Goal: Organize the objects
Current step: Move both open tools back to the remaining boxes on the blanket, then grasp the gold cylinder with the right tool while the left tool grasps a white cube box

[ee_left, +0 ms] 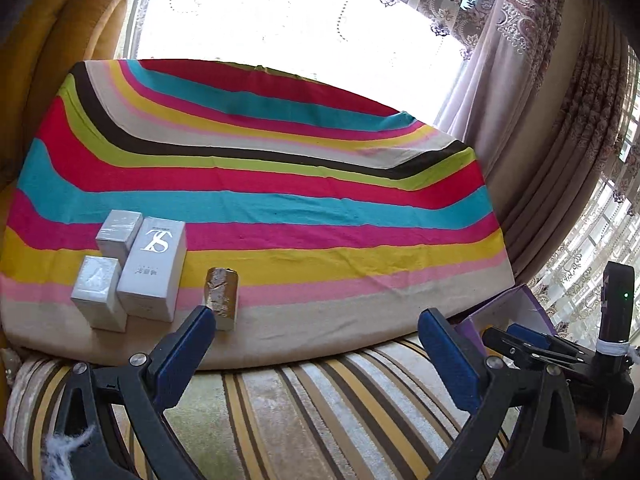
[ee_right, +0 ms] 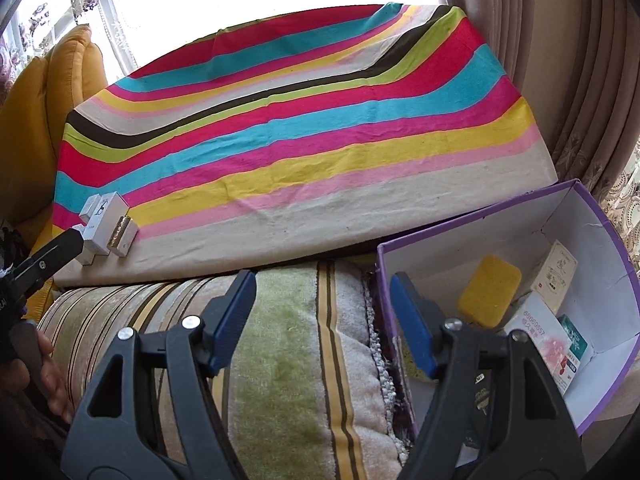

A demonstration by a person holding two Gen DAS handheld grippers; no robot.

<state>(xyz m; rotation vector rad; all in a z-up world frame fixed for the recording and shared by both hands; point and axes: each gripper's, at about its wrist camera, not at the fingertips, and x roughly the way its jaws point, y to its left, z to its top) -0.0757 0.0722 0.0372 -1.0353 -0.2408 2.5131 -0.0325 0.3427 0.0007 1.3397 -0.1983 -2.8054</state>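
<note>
Near the front left corner of the striped cloth (ee_left: 280, 200) stands a cluster: a tall white box with a silver logo (ee_left: 154, 268), two small white boxes (ee_left: 119, 232) (ee_left: 98, 292) and a gold-wrapped block (ee_left: 222, 298). My left gripper (ee_left: 316, 344) is open and holds nothing, its left pad just in front of the gold block. My right gripper (ee_right: 322, 320) is open and holds nothing, over the sofa cushion beside a purple box (ee_right: 600, 216). That box holds a yellow sponge (ee_right: 490, 296) and several small cartons (ee_right: 558, 272).
The cloth covers a raised flat surface (ee_right: 304, 216) above a striped sofa cushion (ee_right: 288, 360). A mustard cushion (ee_left: 52, 64) sits at the left. Curtains (ee_left: 560, 140) hang close on the right. My right gripper's handle (ee_left: 616, 308) shows beside the purple box (ee_left: 508, 308).
</note>
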